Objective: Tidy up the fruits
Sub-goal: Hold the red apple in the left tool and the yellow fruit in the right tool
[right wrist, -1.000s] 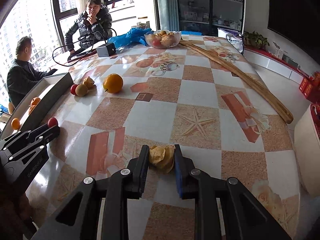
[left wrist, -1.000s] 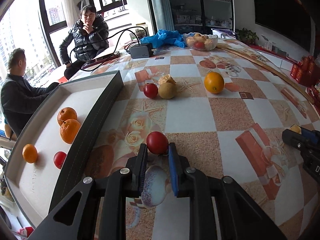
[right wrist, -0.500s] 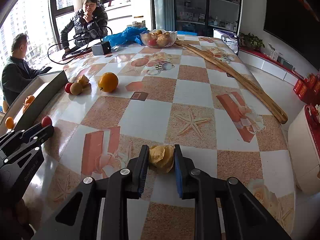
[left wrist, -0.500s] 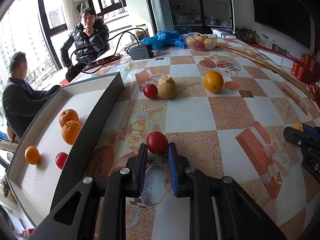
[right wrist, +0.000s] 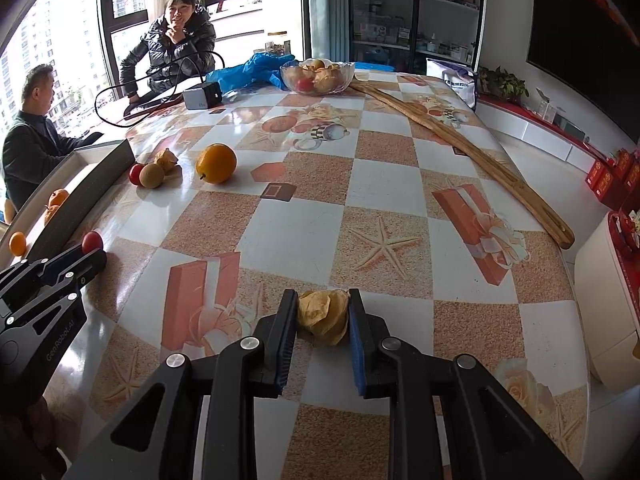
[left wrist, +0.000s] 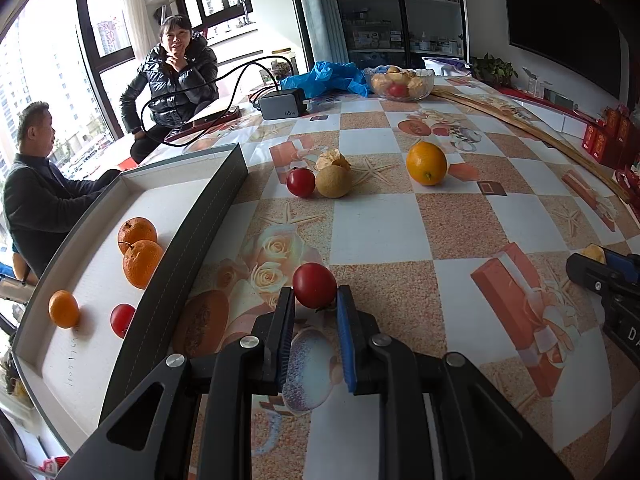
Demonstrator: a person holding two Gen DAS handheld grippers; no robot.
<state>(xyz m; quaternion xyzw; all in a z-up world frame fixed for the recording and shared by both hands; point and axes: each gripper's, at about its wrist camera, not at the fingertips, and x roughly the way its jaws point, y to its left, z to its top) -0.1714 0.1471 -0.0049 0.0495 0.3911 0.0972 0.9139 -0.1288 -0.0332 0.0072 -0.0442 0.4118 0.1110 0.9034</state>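
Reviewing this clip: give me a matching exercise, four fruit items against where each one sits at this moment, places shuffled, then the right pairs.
Items
1. round red tomato
2. crumpled yellow fruit peel
3. large orange citrus fruit
4. two stemmed orange tangerines

Places
A. inside the shallow white tray with dark rim
B. between the fingers of the right claw
C. alone on the checkered tablecloth, beside no other fruit
D. between the fingers of the left claw

Pairs: 1-D, 2-B, 3-C, 4-A

A home living room: patterned dining table (right wrist: 392, 200), glass cabinets (left wrist: 400, 20), high-rise window (left wrist: 36, 80).
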